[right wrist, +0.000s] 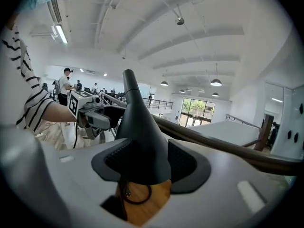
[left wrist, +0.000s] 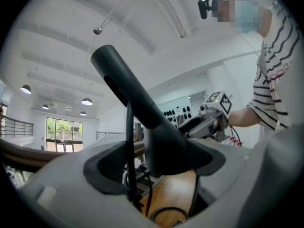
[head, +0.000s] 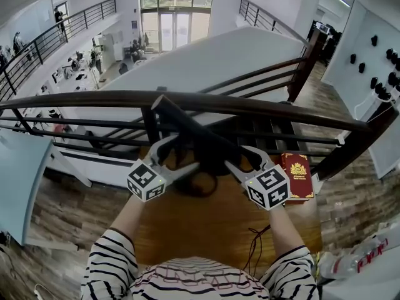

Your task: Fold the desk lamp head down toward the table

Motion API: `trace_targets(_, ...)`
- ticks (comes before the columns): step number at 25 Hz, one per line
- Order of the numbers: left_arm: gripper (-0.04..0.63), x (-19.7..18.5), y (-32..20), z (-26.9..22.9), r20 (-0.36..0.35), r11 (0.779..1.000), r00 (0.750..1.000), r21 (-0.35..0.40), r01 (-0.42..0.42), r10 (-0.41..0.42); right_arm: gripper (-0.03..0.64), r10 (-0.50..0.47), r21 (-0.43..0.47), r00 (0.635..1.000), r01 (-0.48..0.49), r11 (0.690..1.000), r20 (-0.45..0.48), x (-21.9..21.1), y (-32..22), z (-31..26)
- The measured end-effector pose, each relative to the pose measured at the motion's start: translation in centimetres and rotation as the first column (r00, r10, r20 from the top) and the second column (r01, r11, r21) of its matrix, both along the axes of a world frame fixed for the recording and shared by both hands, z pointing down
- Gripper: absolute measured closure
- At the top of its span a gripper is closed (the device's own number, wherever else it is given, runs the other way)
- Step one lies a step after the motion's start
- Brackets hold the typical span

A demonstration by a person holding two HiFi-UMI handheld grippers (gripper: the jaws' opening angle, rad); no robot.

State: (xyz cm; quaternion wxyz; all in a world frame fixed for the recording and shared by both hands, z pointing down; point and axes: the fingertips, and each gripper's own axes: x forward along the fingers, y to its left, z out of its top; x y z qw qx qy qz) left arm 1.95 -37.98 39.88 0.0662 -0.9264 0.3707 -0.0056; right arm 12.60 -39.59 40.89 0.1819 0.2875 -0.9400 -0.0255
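A black desk lamp (head: 200, 139) stands on the wooden table (head: 206, 224), its long arm slanting up and to the left toward the railing. My left gripper (head: 186, 152) is at the lamp's left side. In the left gripper view the lamp (left wrist: 142, 108) rises between the wide jaws of the left gripper (left wrist: 156, 167); the left pad stands apart from it, with the lamp's thin cable in the gap. My right gripper (head: 236, 157) is on the lamp's right side. In the right gripper view both pads of the right gripper (right wrist: 142, 163) press on the lamp's flared body (right wrist: 140, 132).
A dark wooden railing (head: 250, 105) runs just behind the table, with an open drop to a lower floor beyond it. A red book (head: 296, 177) lies at the table's right edge. A thin cable (head: 253, 245) trails toward me. Plastic bottles (head: 356, 261) lie at the lower right.
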Motion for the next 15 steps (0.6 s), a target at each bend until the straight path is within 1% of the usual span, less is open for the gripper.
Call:
trace_targets(5,0.192,0.4,0.1,0.0,-0.005,1.000,1.000,0.004,0.000,0.000,0.393,-0.003,-0.028,1.000,0.004,1.000,0.017,-0.4,0.1,0.8)
trace_targets(15,0.183,0.0,-0.1,0.2,-0.009,1.000,1.000,0.002,0.000,0.000,0.425,-0.024,-0.064,0.999,0.025,0.998,0.022,-2.6,0.2,2.5)
